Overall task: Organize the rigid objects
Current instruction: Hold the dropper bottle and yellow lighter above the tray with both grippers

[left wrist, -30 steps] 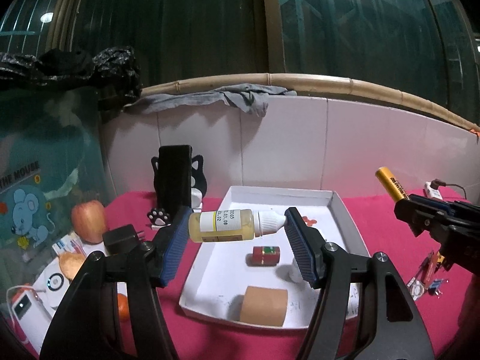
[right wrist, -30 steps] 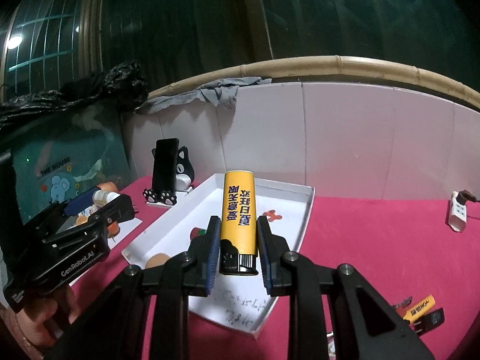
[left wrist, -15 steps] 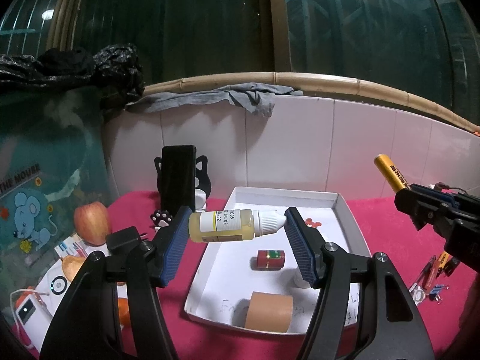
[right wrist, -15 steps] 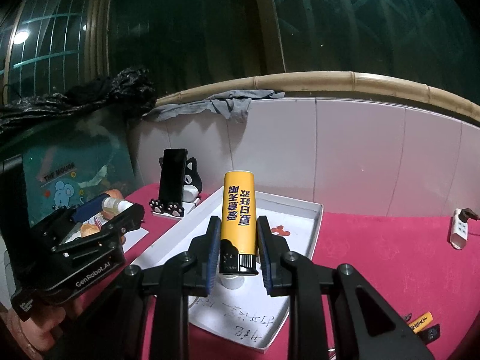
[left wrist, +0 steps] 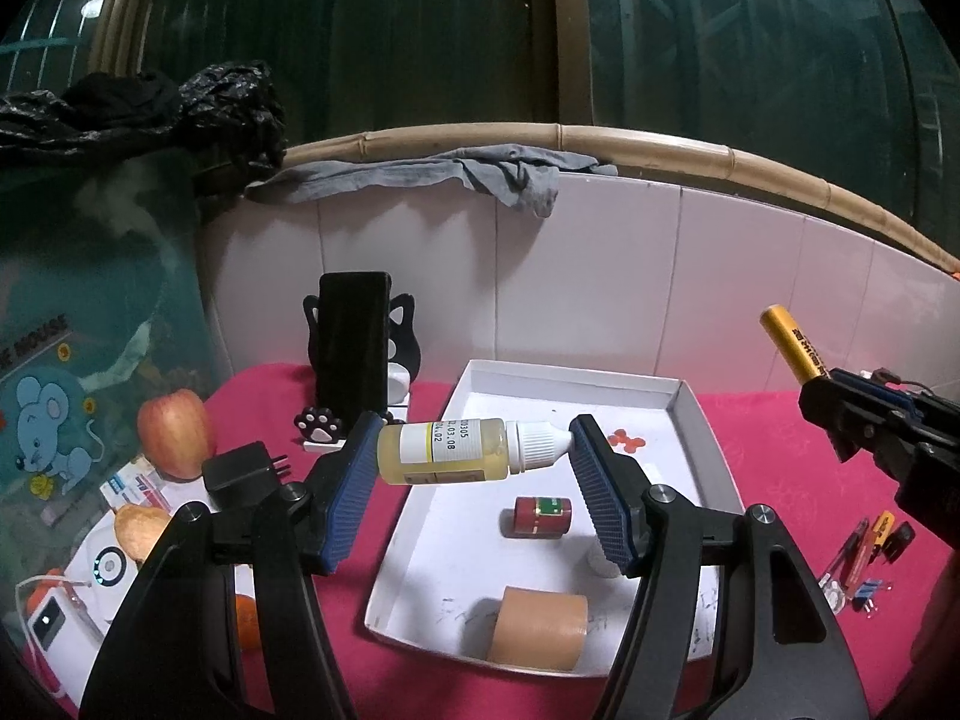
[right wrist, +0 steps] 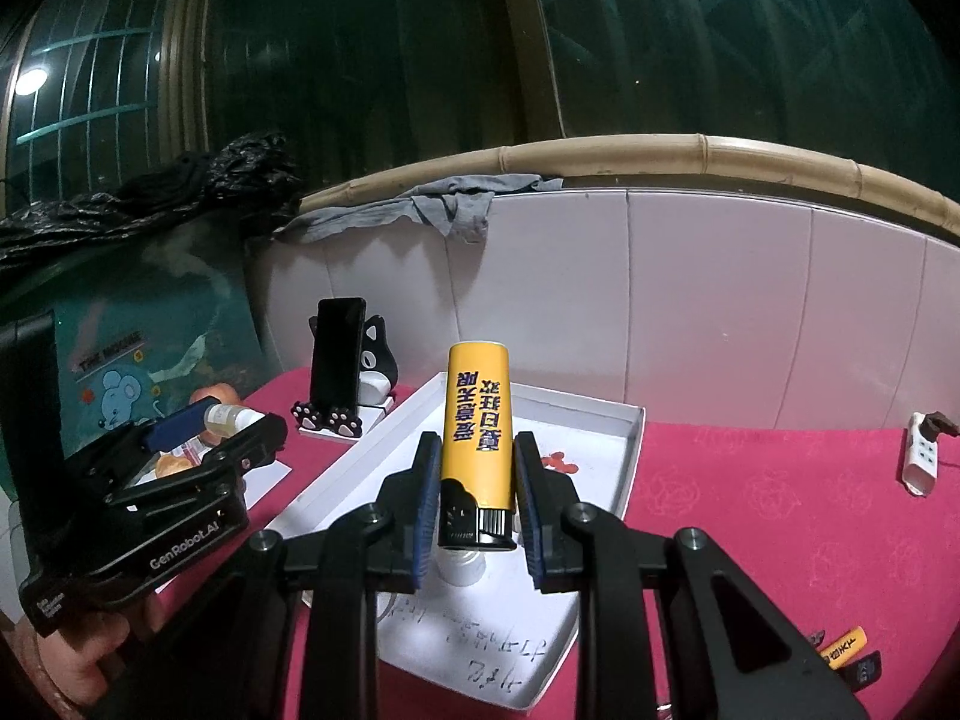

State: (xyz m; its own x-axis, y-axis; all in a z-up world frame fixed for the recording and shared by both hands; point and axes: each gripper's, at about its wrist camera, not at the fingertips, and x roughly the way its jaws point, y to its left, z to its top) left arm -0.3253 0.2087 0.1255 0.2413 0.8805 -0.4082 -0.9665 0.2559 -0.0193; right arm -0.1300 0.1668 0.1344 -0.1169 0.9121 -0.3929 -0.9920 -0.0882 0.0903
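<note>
My left gripper (left wrist: 474,456) is shut on a small dropper bottle (left wrist: 462,452) of yellow liquid, held sideways in the air above the left edge of a white tray (left wrist: 702,426). In the tray lie a red tin (left wrist: 542,517), a tan roll (left wrist: 537,630) and a small white cap (left wrist: 600,561). My right gripper (right wrist: 474,480) is shut on a yellow lighter (right wrist: 477,432), upright above the same tray (right wrist: 624,468). The right gripper and lighter also show in the left wrist view (left wrist: 795,351); the left gripper shows in the right wrist view (right wrist: 180,480).
A phone on a cat-shaped stand (left wrist: 354,348), an apple (left wrist: 174,432), a black charger (left wrist: 240,471) and white devices (left wrist: 90,570) sit left of the tray on the red cloth. Pens and clips (left wrist: 864,546) lie on the right. A white power strip (right wrist: 921,459) lies by the tiled wall.
Both grippers have risen and drawn back a little from the tray, each keeping its object. The lighter sits higher in the left wrist view.
</note>
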